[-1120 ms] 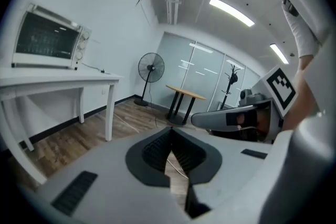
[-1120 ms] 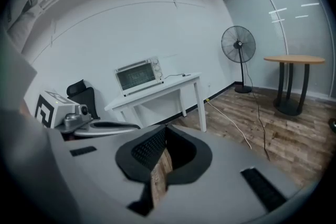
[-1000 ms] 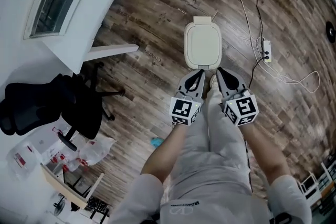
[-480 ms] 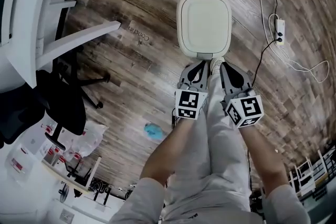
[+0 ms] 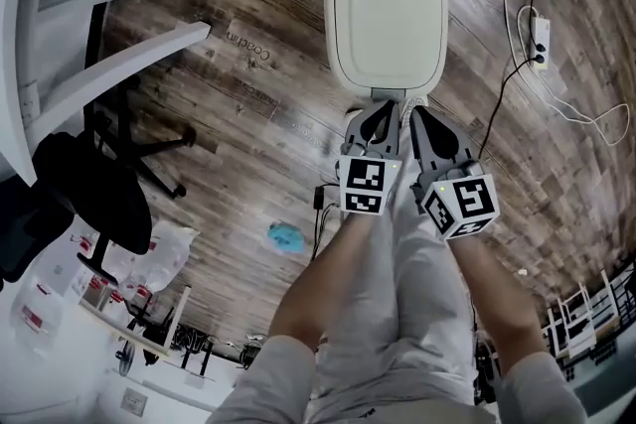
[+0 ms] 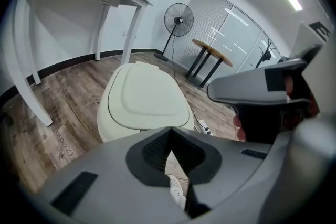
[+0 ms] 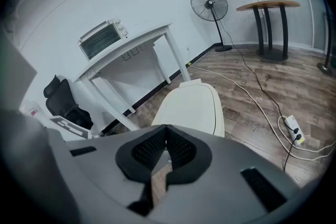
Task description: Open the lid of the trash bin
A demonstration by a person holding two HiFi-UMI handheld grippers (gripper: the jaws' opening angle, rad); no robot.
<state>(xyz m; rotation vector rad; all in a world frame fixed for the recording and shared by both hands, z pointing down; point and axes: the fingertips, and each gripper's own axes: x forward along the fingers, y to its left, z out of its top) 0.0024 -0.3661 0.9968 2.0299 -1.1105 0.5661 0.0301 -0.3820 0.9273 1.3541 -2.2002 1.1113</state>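
Left gripper point(image 5: 376, 111) and right gripper point(image 5: 422, 117) point forward and down from the outstretched forearms, side by side, in the head view. Their tips are at the near edge of the trash bin point(image 5: 386, 15) on the wooden floor point(image 5: 248, 104); whether they touch it I cannot tell.

In the left gripper view the jaws meet at the tips and hold nothing. The cream lid point(image 6: 147, 94) lies flat and closed just ahead.

In the right gripper view the jaws are likewise together and empty, with the bin beyond them.
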